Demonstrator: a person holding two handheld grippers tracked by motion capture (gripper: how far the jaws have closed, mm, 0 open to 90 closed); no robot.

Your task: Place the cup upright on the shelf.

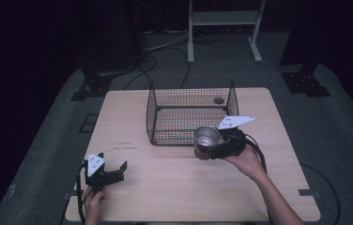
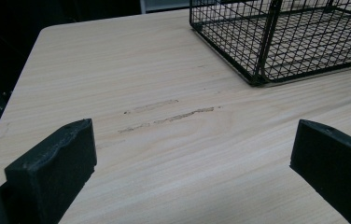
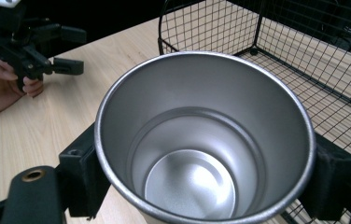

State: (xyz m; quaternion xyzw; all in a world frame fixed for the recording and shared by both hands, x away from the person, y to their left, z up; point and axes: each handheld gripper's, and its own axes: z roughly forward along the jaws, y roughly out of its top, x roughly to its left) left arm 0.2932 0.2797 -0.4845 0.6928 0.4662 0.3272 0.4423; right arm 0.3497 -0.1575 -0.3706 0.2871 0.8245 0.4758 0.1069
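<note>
While clamped, steel cup (image 3: 204,140) fills right tongs (image 3: 201,182) (beside basket (image 1: 191,112)).

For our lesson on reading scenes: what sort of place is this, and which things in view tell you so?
Probably a dim lab or studio set up for recording handling tasks. A lone wooden table stands on grey carpet with cables trailing across it, dark stand bases flank it, and a person holds camera-bearing grippers.

Cup (image 1: 206,137) before basket (image 1: 165,110), right of left claw (image 1: 113,169).
</note>
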